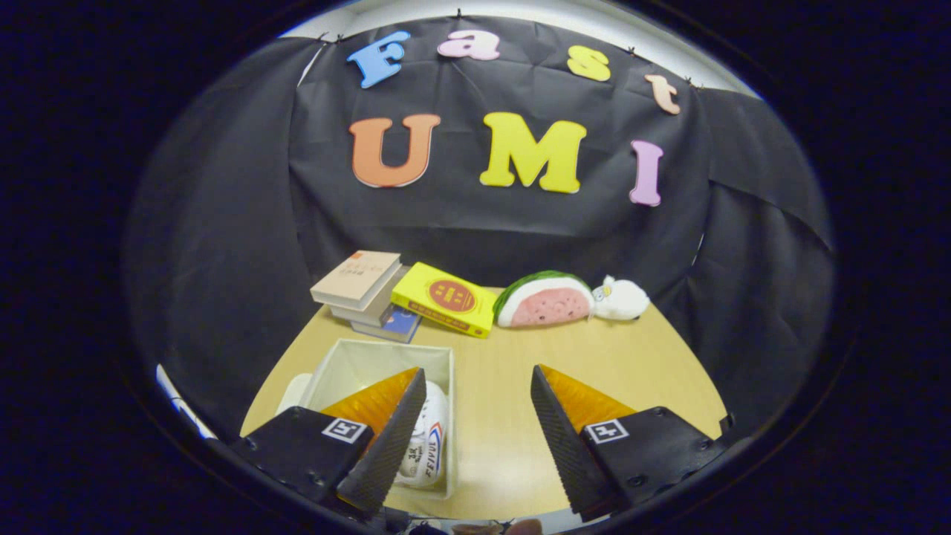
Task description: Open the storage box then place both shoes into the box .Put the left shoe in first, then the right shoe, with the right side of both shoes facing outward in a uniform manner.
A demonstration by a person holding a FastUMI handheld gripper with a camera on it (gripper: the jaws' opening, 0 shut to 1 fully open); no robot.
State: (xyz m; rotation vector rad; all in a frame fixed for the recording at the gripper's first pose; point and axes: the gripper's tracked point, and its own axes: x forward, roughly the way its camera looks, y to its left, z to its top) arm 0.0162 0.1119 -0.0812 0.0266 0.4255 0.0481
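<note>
Between the fingers of the tool (475, 423) lies only bare tabletop (520, 357); the fingers are spread wide and grip nothing. Under the left finger sits the storage box (371, 357), open at the top, with one white shoe (425, 446) already lying inside against its right wall. I cannot tell whether it is the left or the right shoe, nor whether a second one lies beneath the finger. So the opening looks done and at least one shoe is in; the other may be left. Beyond the box stand a stack of books (360, 286), a yellow book (446, 297), a watermelon plush (546, 299) and a small white plush (622, 297). Right of the box the tabletop offers free room up to its curved edge.
</note>
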